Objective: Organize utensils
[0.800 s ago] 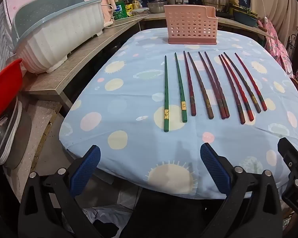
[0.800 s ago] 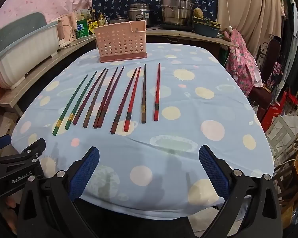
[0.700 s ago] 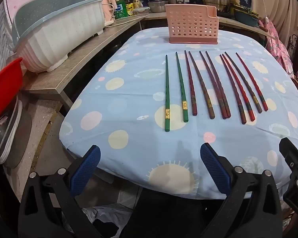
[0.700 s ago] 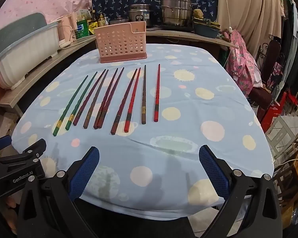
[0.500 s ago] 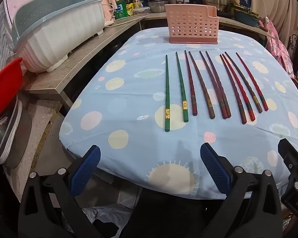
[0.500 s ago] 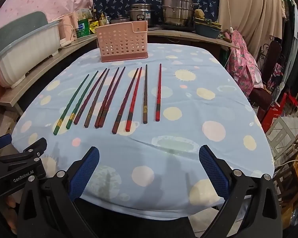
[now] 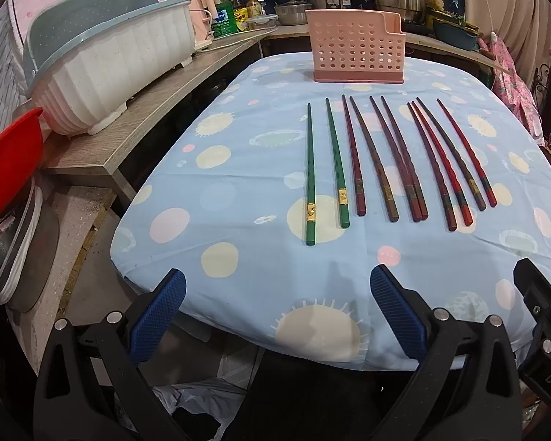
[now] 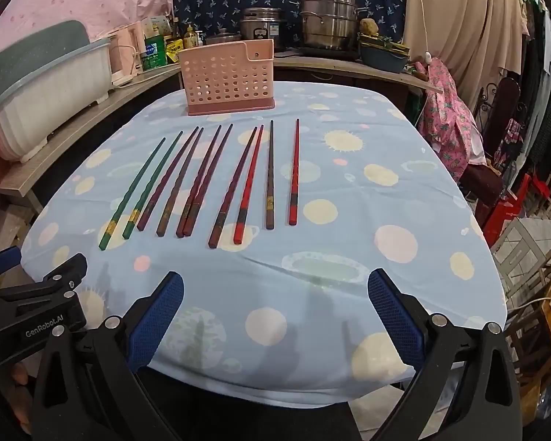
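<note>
Ten lacquered chopsticks (image 7: 396, 161), two green, the rest red and brown: side by side on the spotted blue-clothed table (image 7: 238, 191). Perforated pink plastic utensil basket (image 7: 356, 49): beyond their tips. Left claw (image 7: 284, 316), right claw (image 8: 275, 314): apart, empty, at the near edge.

Ten chopsticks (image 7: 385, 161) flat on the tablecloth, side by side, thin tips toward the holder (image 7: 357, 47): two green at left, rest dark red, brown and bright red. Middle dark red pair touching. Holder is pink, perforated, upright at far end, just beyond the tips.
</note>
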A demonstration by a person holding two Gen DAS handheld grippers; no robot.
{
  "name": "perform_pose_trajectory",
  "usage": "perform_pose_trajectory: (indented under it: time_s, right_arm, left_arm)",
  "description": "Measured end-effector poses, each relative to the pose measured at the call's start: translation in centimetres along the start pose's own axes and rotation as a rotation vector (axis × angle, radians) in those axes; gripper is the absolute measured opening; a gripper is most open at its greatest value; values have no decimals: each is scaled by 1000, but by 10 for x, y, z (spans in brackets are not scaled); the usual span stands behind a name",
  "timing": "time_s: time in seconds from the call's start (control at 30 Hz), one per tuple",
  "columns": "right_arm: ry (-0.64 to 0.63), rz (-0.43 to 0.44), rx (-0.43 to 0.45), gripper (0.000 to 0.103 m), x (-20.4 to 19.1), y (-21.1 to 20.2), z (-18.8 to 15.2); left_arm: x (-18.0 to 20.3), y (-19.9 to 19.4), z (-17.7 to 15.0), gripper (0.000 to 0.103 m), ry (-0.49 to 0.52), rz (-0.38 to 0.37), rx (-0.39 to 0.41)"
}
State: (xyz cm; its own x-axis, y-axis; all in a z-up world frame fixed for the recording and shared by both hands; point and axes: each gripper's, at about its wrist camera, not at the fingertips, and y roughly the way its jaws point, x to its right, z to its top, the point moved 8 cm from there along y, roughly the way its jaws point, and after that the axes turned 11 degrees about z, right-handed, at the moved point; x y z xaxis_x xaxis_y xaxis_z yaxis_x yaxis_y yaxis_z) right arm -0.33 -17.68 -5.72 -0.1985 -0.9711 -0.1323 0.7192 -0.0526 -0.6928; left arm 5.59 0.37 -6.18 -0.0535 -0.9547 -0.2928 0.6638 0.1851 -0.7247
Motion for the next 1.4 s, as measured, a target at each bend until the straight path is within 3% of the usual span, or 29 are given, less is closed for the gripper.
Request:
perform_pose_trajectory:
  time_s: [1.4]
  right_arm:
    - [1,0,4,96,-1,1,-3]
  left_arm:
    - [-7,-2,-1,96,-9,9,10]
